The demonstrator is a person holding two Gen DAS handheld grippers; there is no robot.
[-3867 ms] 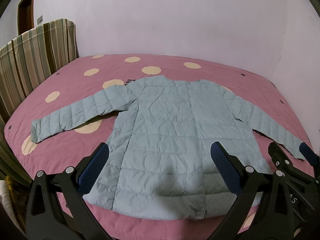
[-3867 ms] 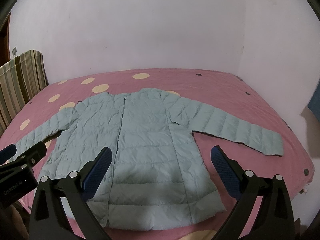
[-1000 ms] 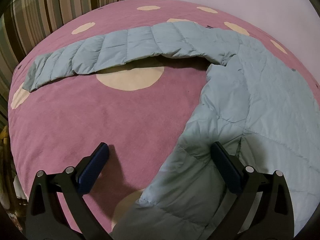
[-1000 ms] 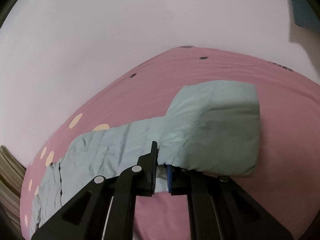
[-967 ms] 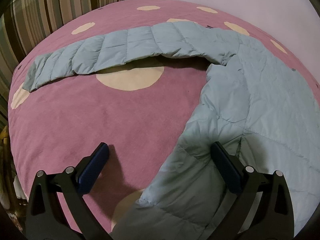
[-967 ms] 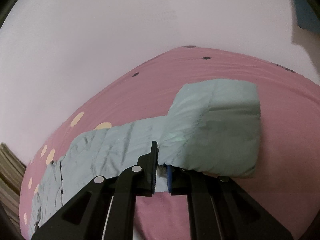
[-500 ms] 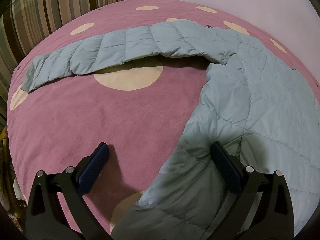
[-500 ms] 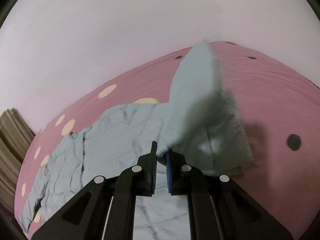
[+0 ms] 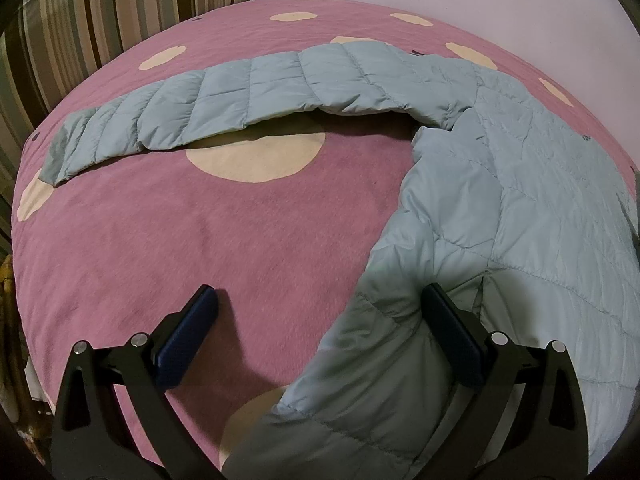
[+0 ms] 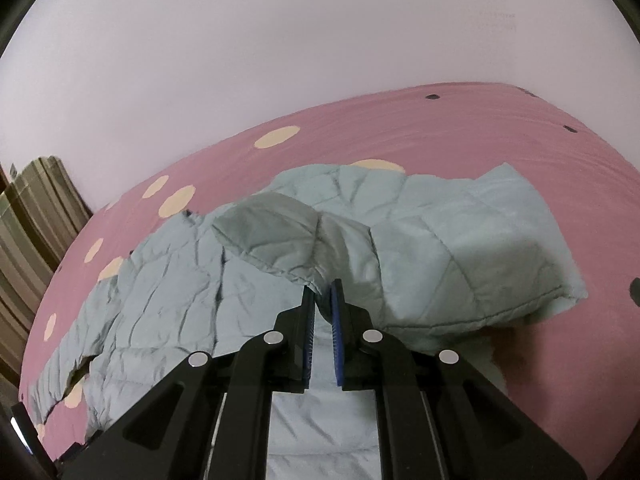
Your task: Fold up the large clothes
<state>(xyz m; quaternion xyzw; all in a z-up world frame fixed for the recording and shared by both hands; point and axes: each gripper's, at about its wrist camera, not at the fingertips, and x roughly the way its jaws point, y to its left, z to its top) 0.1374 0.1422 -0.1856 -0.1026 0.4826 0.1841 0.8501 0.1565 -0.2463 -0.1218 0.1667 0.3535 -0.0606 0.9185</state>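
We see a pale blue quilted jacket (image 9: pixel 520 184) spread flat on a bed (image 9: pixel 200 232) whose pink cover is dotted with cream circles. Our left gripper (image 9: pixel 318 336) hangs above the jacket's lower side edge with its jaws wide apart and holding nothing; one blue pad sits over the bare pink cover, the other over the jacket's hem. Beyond that edge, one sleeve (image 9: pixel 208 104) stretches out straight across the cover, away from the jacket's body, its cuff lying near the bed's rim beside a striped headboard (image 9: pixel 112 12).

Our right gripper (image 10: pixel 322 300) has its jaws pinched nearly together on the cloth of the jacket's other sleeve (image 10: pixel 460 248), which is lifted and doubled over toward the jacket's body, its cuff end draped over the chest panel. A plain pale wall (image 10: pixel 280 60) rises behind the bed.
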